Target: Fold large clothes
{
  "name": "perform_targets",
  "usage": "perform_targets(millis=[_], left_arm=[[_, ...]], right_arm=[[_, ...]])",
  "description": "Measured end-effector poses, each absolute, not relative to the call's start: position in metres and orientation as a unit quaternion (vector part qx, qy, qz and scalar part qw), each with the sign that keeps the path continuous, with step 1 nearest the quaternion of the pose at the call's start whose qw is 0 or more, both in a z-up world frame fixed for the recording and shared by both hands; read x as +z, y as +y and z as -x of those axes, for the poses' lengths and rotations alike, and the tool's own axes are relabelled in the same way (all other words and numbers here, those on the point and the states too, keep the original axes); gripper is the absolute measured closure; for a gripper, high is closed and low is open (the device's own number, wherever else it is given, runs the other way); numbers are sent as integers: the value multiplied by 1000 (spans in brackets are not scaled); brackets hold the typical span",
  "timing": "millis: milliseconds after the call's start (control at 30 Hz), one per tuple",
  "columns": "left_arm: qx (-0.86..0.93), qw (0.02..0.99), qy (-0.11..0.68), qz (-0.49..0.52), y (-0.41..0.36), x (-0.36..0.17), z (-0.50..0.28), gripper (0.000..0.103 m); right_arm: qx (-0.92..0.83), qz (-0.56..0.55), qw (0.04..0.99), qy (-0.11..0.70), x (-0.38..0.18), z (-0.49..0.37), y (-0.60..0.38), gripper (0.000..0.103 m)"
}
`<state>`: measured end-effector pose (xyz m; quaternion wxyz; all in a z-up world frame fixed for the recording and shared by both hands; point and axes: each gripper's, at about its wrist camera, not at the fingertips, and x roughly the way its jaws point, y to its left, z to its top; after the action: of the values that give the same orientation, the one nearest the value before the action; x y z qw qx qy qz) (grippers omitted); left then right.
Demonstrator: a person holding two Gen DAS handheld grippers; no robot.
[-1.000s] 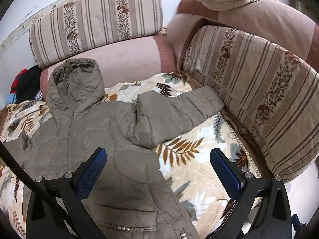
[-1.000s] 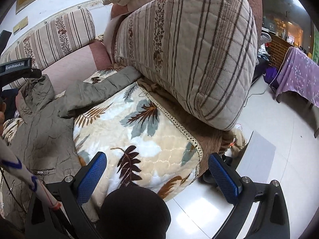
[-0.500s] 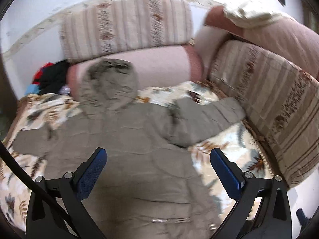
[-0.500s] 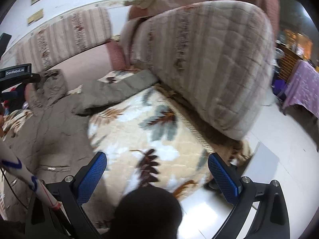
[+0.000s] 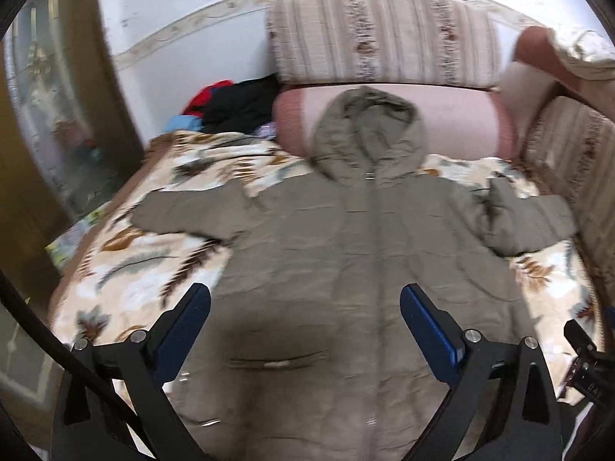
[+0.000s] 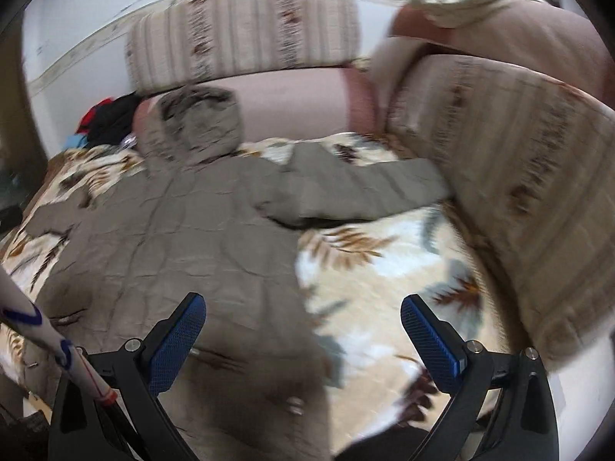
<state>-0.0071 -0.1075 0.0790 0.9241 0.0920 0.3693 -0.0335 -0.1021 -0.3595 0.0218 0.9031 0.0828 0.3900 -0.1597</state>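
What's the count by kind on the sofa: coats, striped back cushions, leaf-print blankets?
Coat: 1
Striped back cushions: 2 (back wall, right side)
Leaf-print blanket: 1
Total: 4
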Motion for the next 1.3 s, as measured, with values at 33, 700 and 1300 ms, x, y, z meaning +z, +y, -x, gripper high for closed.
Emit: perform_targets(millis=[33,700,1300], left_arm=[[-29,925,367,-94,-104,80,9,4],[-34,883,457,-96,-69,-19,-35,4],[-23,868,489,-88,-15,-120,-70,0]], right_arm=[[-149,-82,904,392,20,97,-356,0],[-119,-76,894,424,-11,70,-302,0],[-101,-35,884,455,5,-23,-224,0]])
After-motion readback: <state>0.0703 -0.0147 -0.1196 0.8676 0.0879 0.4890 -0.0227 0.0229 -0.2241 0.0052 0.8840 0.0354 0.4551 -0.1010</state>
